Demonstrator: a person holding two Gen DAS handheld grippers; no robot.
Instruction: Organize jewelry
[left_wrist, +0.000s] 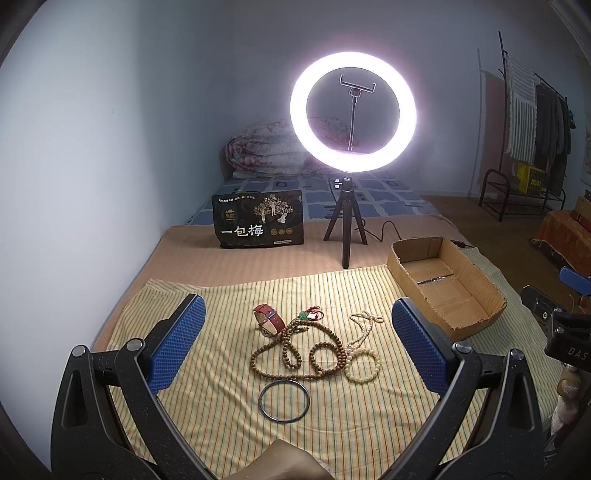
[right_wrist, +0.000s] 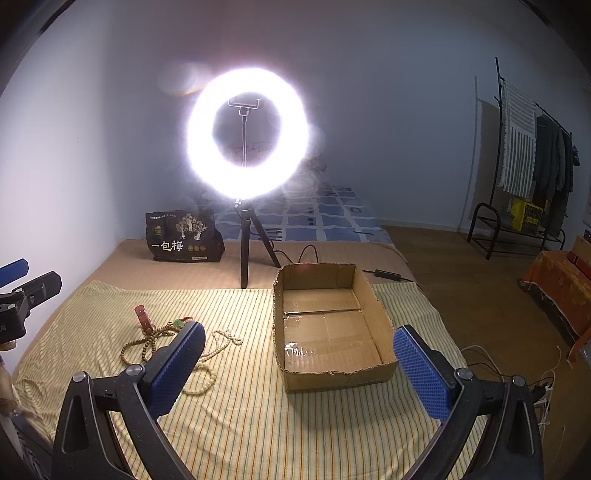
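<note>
Nothing is picked yet: both the left gripper and right gripper hover with jaws wide and empty. The jewelry pile lies left of the empty cardboard box; next, close on 1 piece.

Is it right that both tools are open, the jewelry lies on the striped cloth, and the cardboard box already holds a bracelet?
Not quite: the cardboard box holds no bracelet; the right wrist view shows only its bare, taped floor. The rest stands.
</note>
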